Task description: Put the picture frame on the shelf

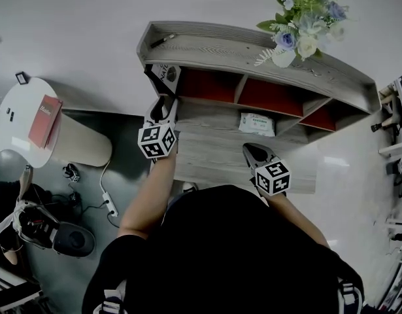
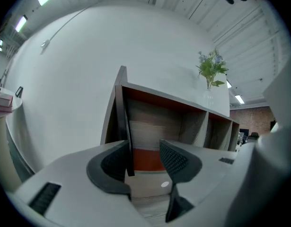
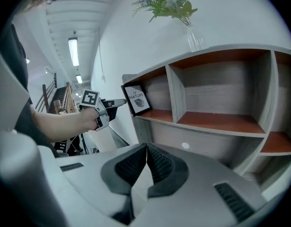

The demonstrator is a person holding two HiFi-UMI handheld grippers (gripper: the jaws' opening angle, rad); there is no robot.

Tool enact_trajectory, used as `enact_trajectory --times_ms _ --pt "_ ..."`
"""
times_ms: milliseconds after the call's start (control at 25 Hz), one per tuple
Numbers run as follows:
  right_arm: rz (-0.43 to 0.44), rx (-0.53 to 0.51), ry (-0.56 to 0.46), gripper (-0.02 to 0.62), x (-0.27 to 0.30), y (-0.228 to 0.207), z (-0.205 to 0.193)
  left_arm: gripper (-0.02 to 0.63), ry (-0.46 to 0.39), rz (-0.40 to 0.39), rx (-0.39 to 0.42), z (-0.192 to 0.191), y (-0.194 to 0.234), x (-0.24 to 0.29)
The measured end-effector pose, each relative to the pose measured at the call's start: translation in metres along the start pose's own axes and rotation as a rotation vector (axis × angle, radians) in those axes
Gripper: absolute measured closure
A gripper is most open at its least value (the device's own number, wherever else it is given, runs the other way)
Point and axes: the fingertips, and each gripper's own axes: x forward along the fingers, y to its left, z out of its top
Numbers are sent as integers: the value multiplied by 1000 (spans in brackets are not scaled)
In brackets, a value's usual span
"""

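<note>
The black picture frame [image 1: 167, 76] stands upright in the leftmost compartment of the grey shelf [image 1: 220, 48]. In the right gripper view the picture frame [image 3: 137, 98] shows its printed front. In the left gripper view I see the frame [image 2: 127, 136] edge-on, running down between my jaws and lying against the left one, with a wide gap to the right jaw. My left gripper [image 1: 163, 104] [image 2: 145, 157] is open at that compartment's mouth. My right gripper [image 1: 253, 150] [image 3: 146, 150] is shut and empty, held back in front of the shelf's lower board.
A vase of flowers [image 1: 299, 25] stands on the shelf top at the right. A white packet [image 1: 257, 123] lies on the lower board. A round white table [image 1: 21, 146] with a red book [image 1: 45, 120] is at the left. Bags and a cable lie on the floor.
</note>
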Motion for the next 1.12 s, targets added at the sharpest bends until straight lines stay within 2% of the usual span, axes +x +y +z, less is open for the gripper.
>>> enact_trajectory --times_ms 400,560,760,1120 --pt "40 -10 0 581 12 2 8 414 10 -82 44 7 -21 -24" --pt "58 -19 4 581 19 8 11 433 11 -112 70 7 -31 -31" --pt "72 -32 4 580 26 13 18 463 35 -147 43 1 -39 -40" --pt "70 -40 -9 581 36 13 32 511 53 -178 90 3 -42 -53"
